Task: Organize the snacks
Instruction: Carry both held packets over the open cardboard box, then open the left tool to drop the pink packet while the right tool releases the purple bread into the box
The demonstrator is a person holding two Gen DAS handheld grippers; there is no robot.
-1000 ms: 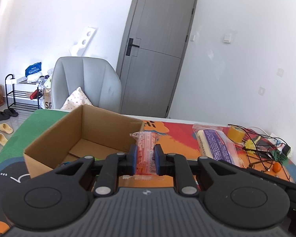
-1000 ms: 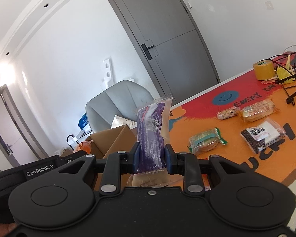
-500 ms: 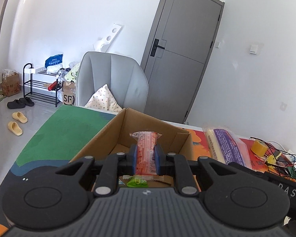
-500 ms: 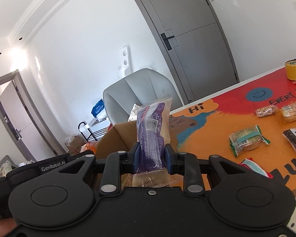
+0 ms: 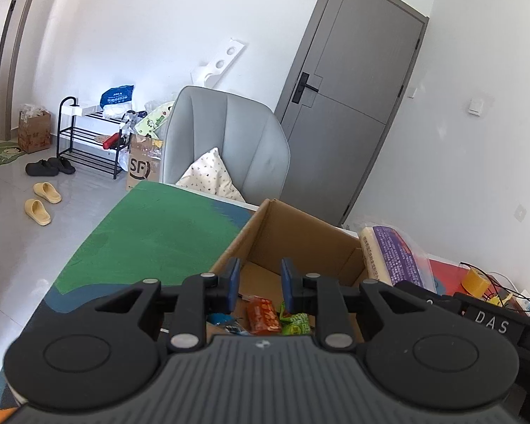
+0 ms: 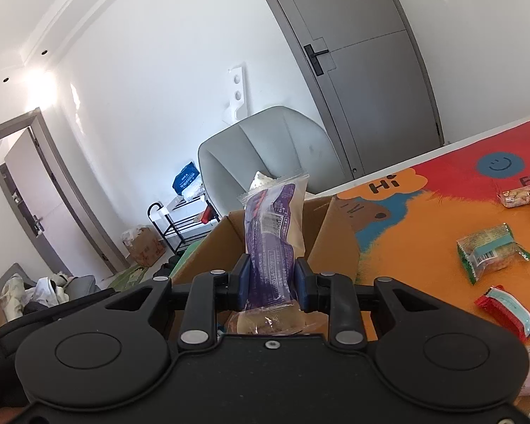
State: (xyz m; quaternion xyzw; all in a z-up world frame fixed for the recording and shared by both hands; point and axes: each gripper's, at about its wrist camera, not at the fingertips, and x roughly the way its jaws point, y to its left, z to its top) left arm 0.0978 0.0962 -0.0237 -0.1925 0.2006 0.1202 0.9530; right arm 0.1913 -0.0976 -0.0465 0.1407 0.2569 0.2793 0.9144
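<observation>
While clamped, purple snack packet (image 6: 270, 243) stands upright — lengthwise.

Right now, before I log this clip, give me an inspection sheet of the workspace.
Surface: table under a colourful printed mat.
Job's things: cardboard box holds an orange packet and green wrappers; loose snacks on the mat, among them a green-edged packet and a red one.
Clutter: yellow tape roll.
Grippers: left gripper jaws opening, nothing between them; right gripper shut on a purple snack pack by the box.
Cables: tangle at the table's far right.
Surroundings: grey chair, grey door, shoe rack.
</observation>
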